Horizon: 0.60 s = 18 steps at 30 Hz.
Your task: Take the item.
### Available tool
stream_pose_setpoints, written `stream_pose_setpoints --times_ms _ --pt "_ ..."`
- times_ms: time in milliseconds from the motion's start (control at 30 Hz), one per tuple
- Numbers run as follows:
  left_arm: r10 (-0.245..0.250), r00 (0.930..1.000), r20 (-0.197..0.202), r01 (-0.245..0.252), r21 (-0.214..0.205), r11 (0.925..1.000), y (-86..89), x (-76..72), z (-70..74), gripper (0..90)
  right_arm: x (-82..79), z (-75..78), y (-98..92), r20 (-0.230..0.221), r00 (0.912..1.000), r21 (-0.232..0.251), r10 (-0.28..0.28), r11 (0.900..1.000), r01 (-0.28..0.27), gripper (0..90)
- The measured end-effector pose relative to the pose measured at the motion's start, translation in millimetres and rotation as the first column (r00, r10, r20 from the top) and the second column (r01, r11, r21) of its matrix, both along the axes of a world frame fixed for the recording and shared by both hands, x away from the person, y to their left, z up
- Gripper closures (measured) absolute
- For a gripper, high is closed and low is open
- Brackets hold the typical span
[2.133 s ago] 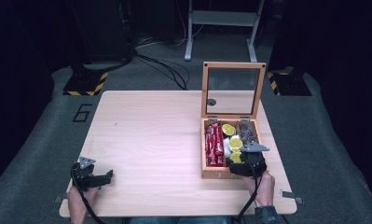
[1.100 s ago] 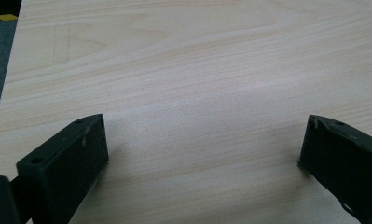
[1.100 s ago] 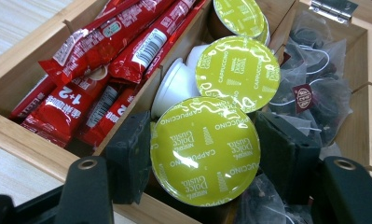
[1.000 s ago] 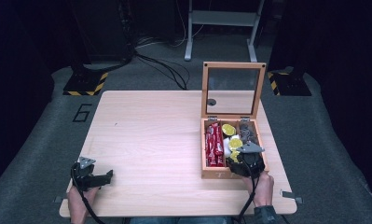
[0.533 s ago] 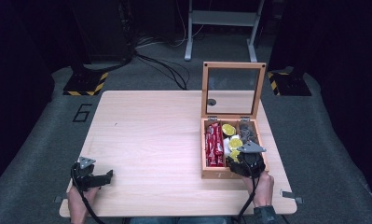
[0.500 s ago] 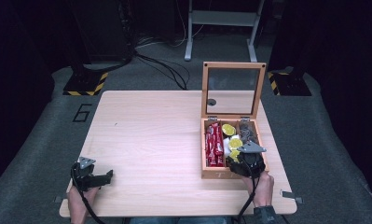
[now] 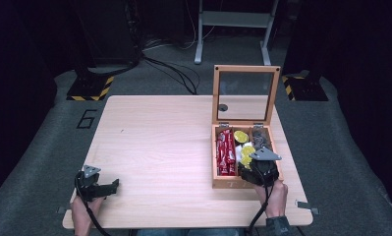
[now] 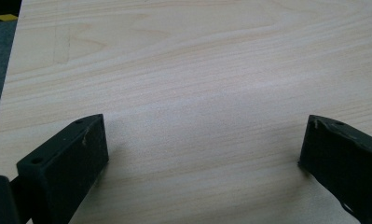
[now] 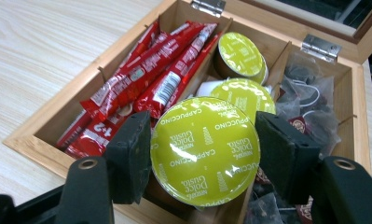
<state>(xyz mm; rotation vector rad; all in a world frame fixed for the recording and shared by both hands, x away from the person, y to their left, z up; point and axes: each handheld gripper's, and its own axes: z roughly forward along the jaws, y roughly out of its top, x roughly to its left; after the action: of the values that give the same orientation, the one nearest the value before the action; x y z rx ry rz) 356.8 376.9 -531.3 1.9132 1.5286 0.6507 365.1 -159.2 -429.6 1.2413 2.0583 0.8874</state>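
The right gripper [image 9: 200,154] is clamping a green-lidded cappuccino capsule [image 9: 205,150] between both jaws, holding it just above the near end of the open wooden box [image 9: 44,137]. The box is sitting at the right side of the table [image 7: 154,142], its glass-paned lid [image 7: 246,95] standing upright. Red sachets [image 9: 151,84] are filling the box's left compartment; two further green capsules [image 9: 241,53] are lying in the middle one; dark tea bags [image 9: 309,100] are occupying the right one. The left gripper [image 7: 96,186] is resting at the table's near left corner, jaws spread wide over bare wood, gripping nothing.
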Motion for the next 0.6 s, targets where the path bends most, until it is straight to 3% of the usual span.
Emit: stream_pose_setpoints --times_ms 600 --pt "0.002 1.0 0.006 -0.002 -0.001 1.0 -0.2 0.1 -0.5 0.6 2.8 10.1 18.1 0.058 0.9977 0.055 0.036 0.9977 -0.039 37.4"
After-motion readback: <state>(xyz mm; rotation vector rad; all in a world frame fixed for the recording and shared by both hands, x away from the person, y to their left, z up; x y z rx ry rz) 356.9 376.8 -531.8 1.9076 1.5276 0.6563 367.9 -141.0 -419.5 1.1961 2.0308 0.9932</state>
